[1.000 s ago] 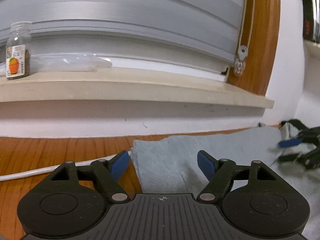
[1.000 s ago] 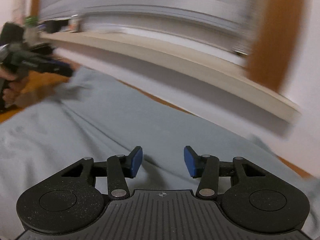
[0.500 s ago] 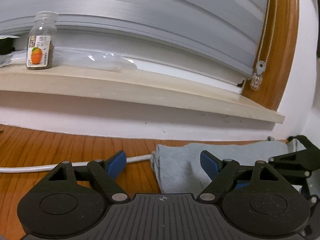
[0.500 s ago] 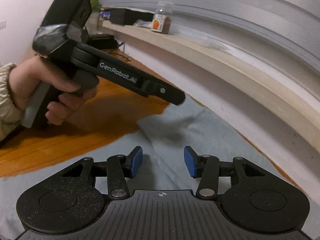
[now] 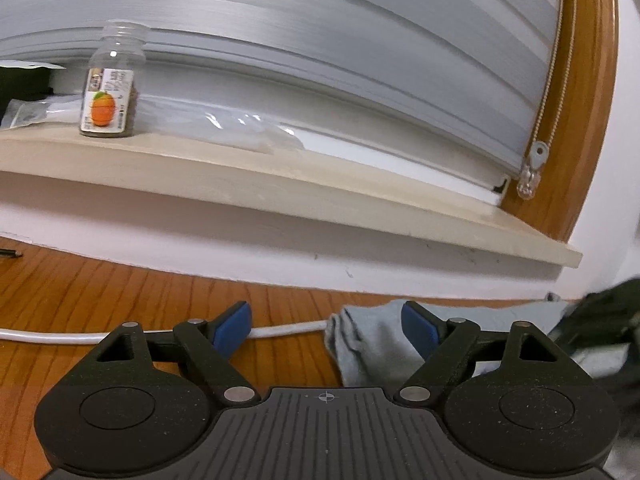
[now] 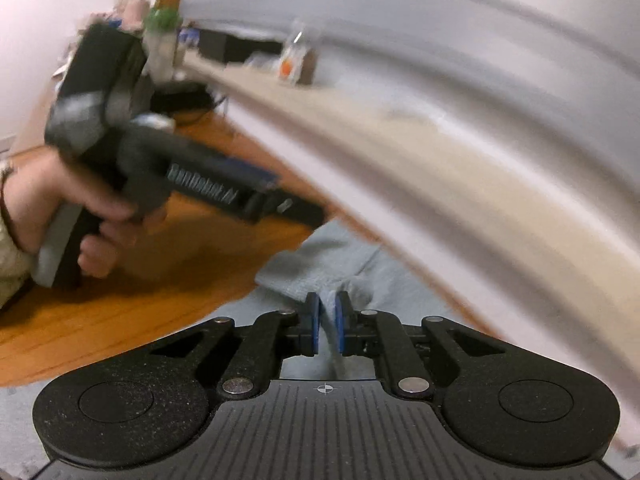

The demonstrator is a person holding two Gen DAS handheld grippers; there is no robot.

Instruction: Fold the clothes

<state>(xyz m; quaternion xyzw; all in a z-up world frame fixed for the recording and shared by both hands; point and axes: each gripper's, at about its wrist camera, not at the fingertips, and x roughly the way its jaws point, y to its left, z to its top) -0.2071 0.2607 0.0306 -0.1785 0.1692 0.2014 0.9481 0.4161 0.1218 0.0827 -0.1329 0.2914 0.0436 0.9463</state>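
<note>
Already the right gripper [image 6: 326, 324] is closing on a thin fold of the grey garment [image 6: 344, 260] lying on the wooden floor [image 6: 120, 300] beneath the sill. Such a shallow pinch may slip. At its ten o'clock the left gripper [image 5: 326, 330] gapes wide and empty, the cloth's edge merely between its pads.

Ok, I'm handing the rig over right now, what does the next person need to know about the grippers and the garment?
Right gripper: jaws closing, a fold of the light blue garment pinched between the blue pads.
Left gripper: open and empty, low over the wooden tabletop, aimed at the garment's bunched end; white cable runs just beyond its fingers.
Garment: lies along the table below the window ledge, still loose and rumpled.
Done: right-hand grasp nearly set.
Left: left gripper probably takes the near edge, then carry the fold over and flatten.
</note>
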